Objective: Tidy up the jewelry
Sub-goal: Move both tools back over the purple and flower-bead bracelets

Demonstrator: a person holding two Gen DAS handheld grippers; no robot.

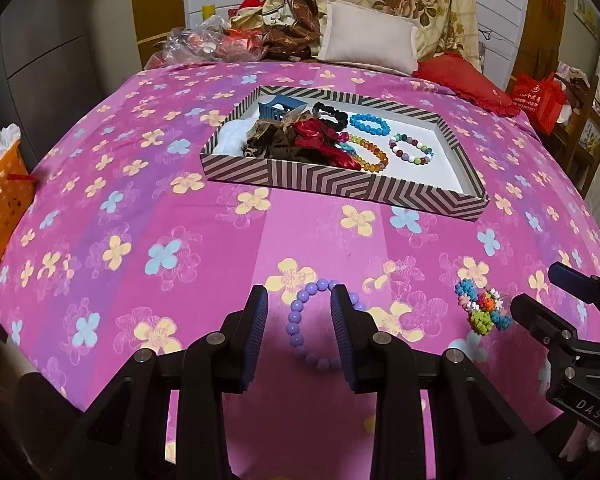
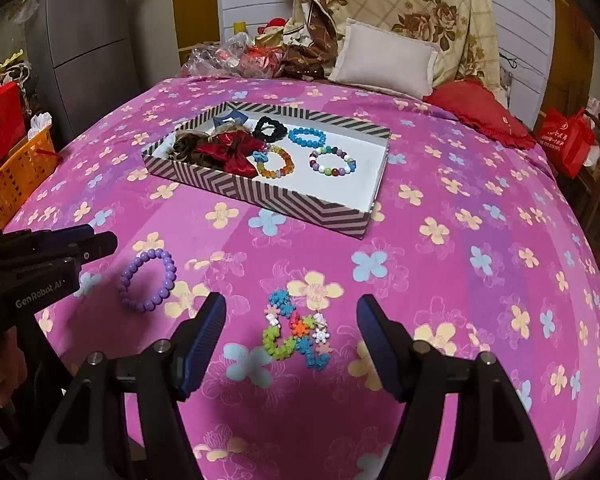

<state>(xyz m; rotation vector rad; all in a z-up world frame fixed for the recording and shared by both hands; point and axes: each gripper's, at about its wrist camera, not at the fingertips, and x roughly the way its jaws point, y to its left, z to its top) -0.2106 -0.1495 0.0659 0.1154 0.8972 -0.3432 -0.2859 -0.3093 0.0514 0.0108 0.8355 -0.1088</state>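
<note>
A: Where is the jewelry lying?

B: The purple bead bracelet (image 1: 315,322) and the multicoloured flower bracelet (image 2: 298,334) are lying loose on the pink bedspread (image 1: 140,208), well short of the striped tray (image 1: 340,186), which is already holding several bracelets and hair ties.

A: And the two tools?

B: The left hand-held gripper (image 1: 299,300) is hovering partly open, one pad seeming to sit over the purple loop's far arc, grasping nothing. The right hand-held gripper (image 2: 292,312) is standing wide and released, with the flower bracelet between its pads but untouched.

A: What is the person needing to watch?

B: Probably lowering until one pad is inside the loop and one outside (beads roll easily), then closing on a single strand without pinching cloth, and carrying it to the tray's bare white corner.
</note>
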